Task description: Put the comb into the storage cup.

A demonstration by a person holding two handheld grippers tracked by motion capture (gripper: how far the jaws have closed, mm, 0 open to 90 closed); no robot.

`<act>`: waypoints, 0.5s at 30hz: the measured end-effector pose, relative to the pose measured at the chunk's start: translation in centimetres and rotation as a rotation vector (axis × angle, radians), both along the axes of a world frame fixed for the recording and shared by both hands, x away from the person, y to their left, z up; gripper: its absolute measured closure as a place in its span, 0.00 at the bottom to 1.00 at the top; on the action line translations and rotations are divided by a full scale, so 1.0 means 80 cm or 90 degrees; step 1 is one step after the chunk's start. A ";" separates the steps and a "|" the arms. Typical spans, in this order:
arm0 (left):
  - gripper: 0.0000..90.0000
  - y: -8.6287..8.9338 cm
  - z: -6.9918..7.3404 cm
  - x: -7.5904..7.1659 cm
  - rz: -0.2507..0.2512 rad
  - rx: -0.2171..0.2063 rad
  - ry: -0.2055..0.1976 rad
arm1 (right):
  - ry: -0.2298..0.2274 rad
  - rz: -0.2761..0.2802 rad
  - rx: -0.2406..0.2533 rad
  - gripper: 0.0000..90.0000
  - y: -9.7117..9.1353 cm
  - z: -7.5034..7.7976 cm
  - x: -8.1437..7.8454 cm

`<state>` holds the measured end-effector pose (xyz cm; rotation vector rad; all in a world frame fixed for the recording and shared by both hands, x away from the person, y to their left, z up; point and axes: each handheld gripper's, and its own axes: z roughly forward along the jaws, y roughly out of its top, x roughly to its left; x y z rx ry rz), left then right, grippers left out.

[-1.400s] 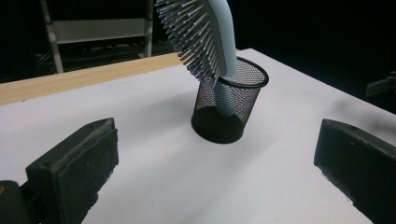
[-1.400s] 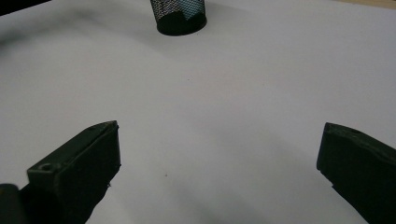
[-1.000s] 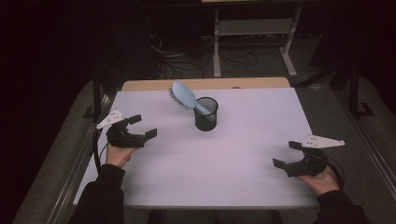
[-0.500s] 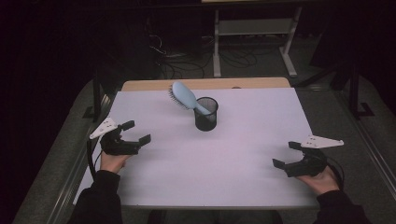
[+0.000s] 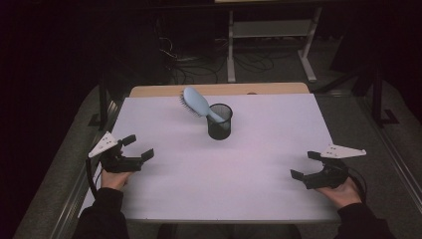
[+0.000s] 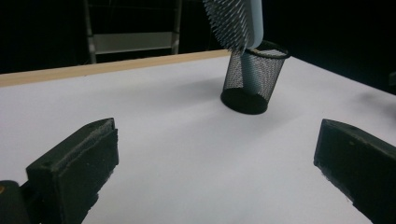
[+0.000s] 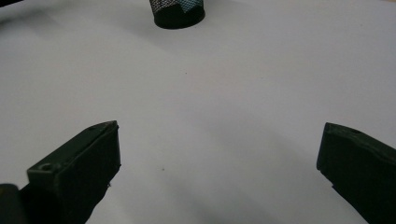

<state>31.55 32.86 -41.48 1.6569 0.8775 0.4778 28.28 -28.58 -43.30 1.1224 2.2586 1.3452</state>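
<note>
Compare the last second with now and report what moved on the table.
The left gripper drew back toward the person and out toward the table's left edge, jaws open and empty throughout. The right gripper stayed put, open. The light-blue hairbrush keeps leaning handle-down in the black mesh cup; nothing was grasped or released.

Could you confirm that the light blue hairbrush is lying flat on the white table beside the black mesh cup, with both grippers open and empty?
Not quite: the hairbrush is not lying flat on the table. It stands handle-down in the mesh cup, leaning over its rim, as the high view shows. The rest holds: left gripper and right gripper are open and empty.
</note>
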 end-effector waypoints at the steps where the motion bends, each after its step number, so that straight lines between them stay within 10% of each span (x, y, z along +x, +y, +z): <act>1: 0.00 0.002 -0.003 -0.002 0.003 0.000 -0.001 | 0.001 0.000 0.000 0.00 0.000 0.000 0.000; 15: 0.00 0.021 -0.019 -0.026 0.037 -0.002 -0.015 | 0.003 0.001 -0.002 0.00 0.000 -0.001 0.000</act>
